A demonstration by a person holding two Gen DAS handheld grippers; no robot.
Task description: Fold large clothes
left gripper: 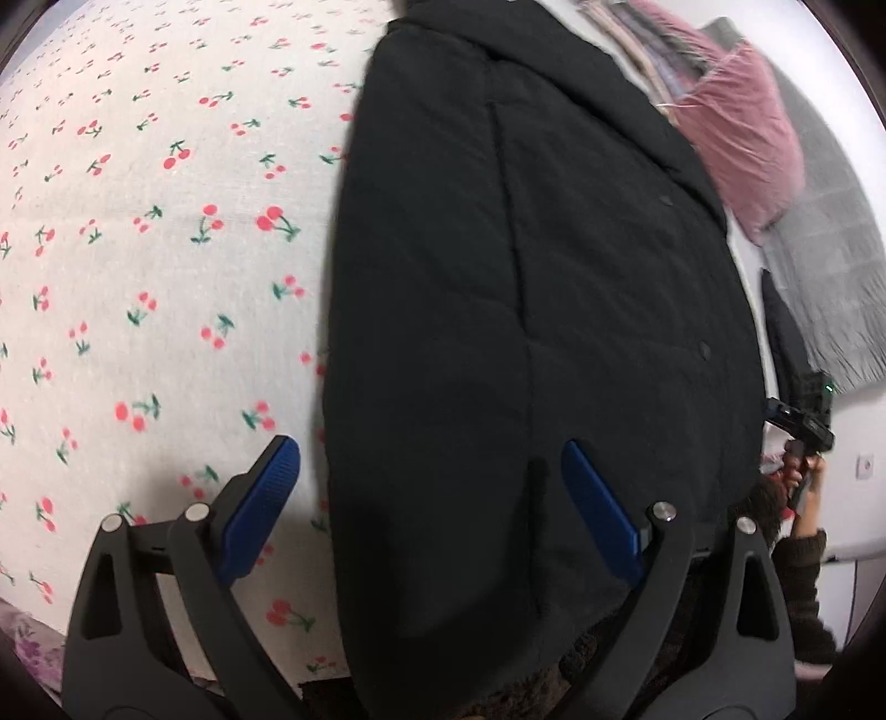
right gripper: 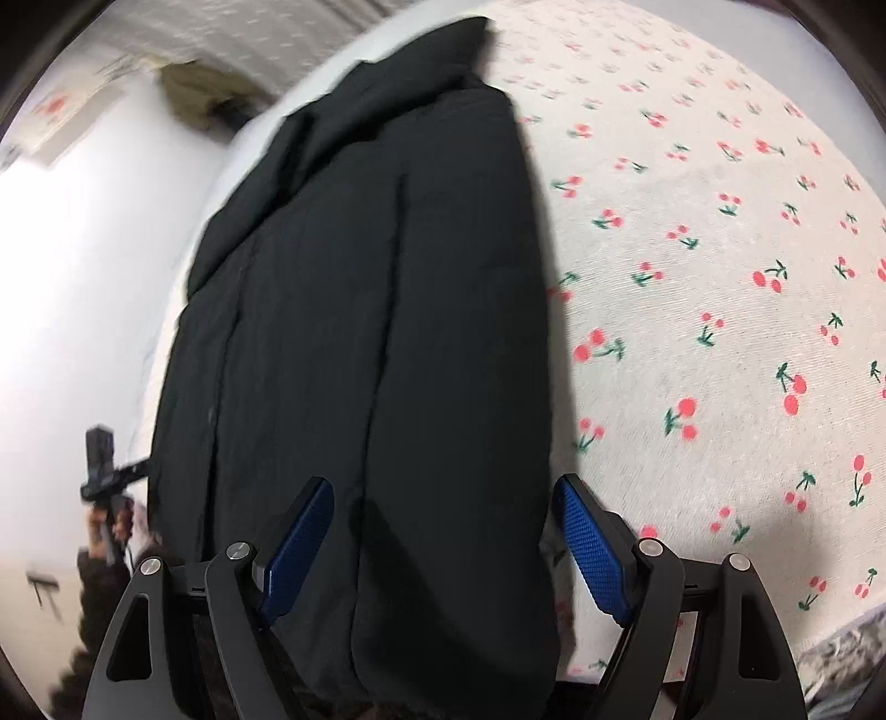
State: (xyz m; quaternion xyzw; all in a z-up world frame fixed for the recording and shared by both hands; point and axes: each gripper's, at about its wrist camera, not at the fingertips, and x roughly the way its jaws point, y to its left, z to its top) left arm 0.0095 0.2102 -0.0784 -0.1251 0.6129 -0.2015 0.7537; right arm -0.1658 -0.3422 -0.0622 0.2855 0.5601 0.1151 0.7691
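- A bed sheet (left gripper: pixel 155 266), pale and printed with red cherries, is covering the whole surface and carrying everything else; in the left wrist view it is spreading away to the left, in the right wrist view (right gripper: pixel 720 277) to the right.
- A black padded coat (left gripper: pixel 526 332) is lying flat on the sheet as a long, narrowed bundle with its sides turned in, running from the near edge of the surface toward the far edge; snap buttons are showing along a seam, and its collar end is pointing at the far edge (right gripper: pixel 387 310).
- A pink cushion (left gripper: pixel 742 144) is resting near the far right corner in the left wrist view, with a grey knitted throw (left gripper: pixel 830 277) lying beside it.
- A small stack of folded fabrics (left gripper: pixel 642 44) is sitting behind the cushion at the far edge; what they are cannot be told.
- The left gripper (left gripper: pixel 432 498) is hovering above the coat's near left edge with its blue pads spread wide, holding nothing; one finger is over the sheet, the other over the coat.
- The right gripper (right gripper: pixel 443 531) is hanging over the coat's near right edge, its jaws likewise wide apart and gripping nothing, the coat's edge lying below the gap.
- No containers are appearing in either view.
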